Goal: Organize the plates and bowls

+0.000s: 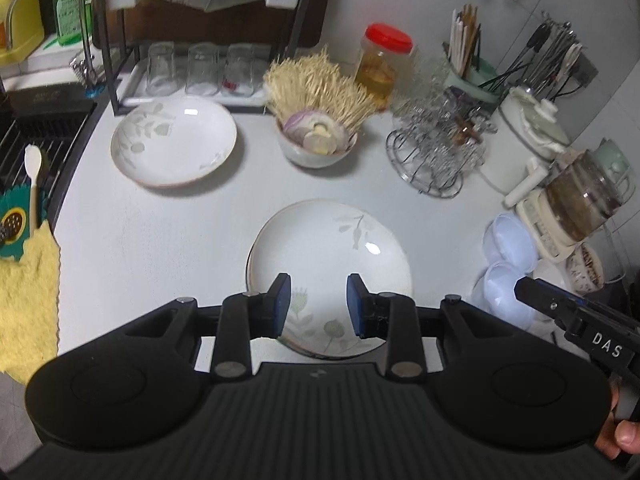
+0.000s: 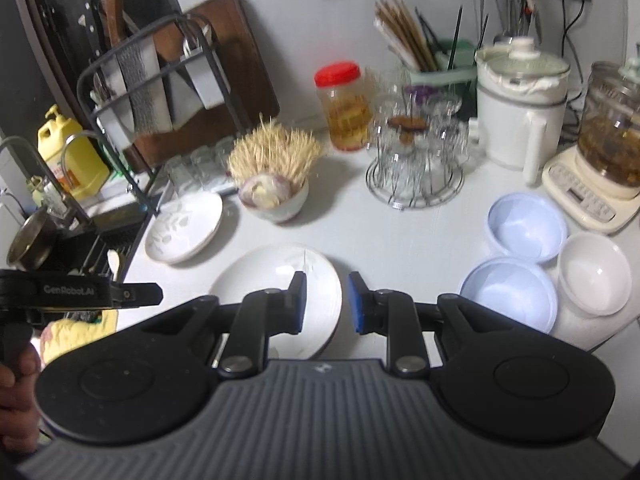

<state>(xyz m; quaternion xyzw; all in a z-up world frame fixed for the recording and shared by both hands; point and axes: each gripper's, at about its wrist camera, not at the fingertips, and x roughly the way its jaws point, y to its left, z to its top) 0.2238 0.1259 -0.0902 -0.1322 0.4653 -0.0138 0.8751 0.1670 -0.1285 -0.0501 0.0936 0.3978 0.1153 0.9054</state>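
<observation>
Two stacked white floral ceramic plates lie empty beyond the released left fingers; right fingers likewise released; lower plate mostly hidden.

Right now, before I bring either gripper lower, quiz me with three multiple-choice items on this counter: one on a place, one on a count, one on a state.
1. Where is the second floral plate?
A. In front of the rack with the upturned glasses
B. Stacked inside the pale blue bowls
C. Under the steamer

2. How many plastic bowls sit at the right of the near floral plate?
A. One
B. Three
C. Five

3. What is between the fingers of the left gripper?
A. A glass, clamped
B. A spoon, clamped
C. Nothing; it hovers open over the near floral plate

Answers:
1. A, it lies on the countertop just before that rack.
2. B, two pale blue bowls and one white bowl show in the right wrist view.
3. C, its blue pads stand apart with only plate behind them.
</observation>
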